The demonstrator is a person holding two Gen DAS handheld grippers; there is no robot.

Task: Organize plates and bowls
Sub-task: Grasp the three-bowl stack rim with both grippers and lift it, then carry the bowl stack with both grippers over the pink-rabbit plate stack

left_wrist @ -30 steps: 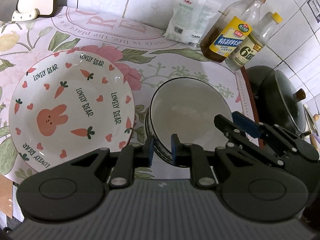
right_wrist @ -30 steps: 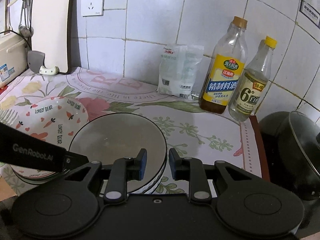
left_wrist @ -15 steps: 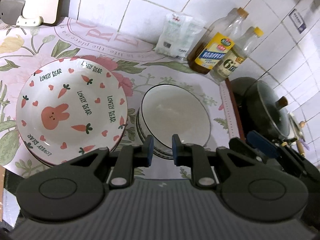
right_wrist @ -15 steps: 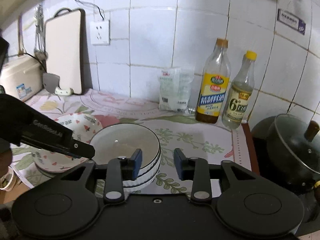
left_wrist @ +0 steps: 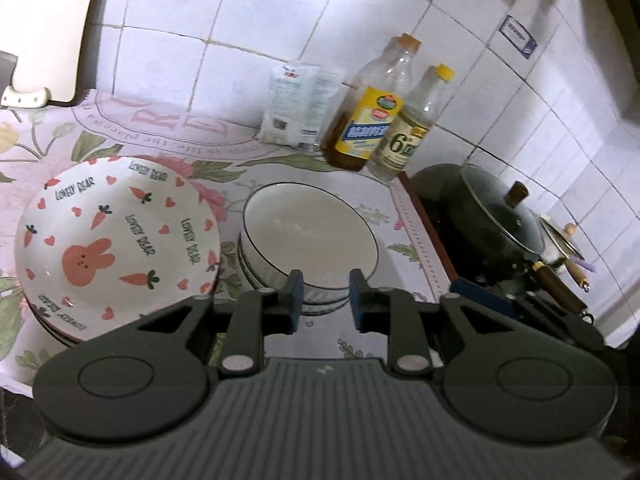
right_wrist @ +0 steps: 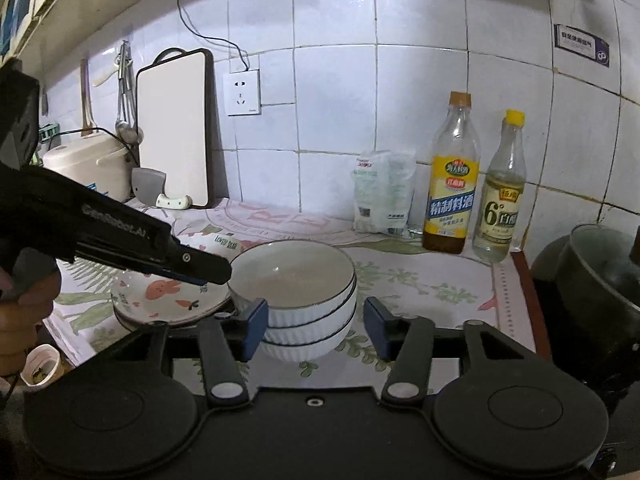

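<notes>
Dim indoor light, cool violet cast in both views. Right wrist view: brightest patch on the tiled wall [right_wrist: 340, 80] upper centre, falling off to black at the rounded frame corners. Strong fisheye bend; grout lines bow toward the edges. Left wrist view softer overall, labels on the bottles [left_wrist: 372, 120] smeared, slight motion blur. Faint sheen on the stacked bowls [right_wrist: 296, 280] and the pot lid [left_wrist: 496, 208]. Soft shadows under the bowls; gripper bodies in the foreground read as near-black.
</notes>
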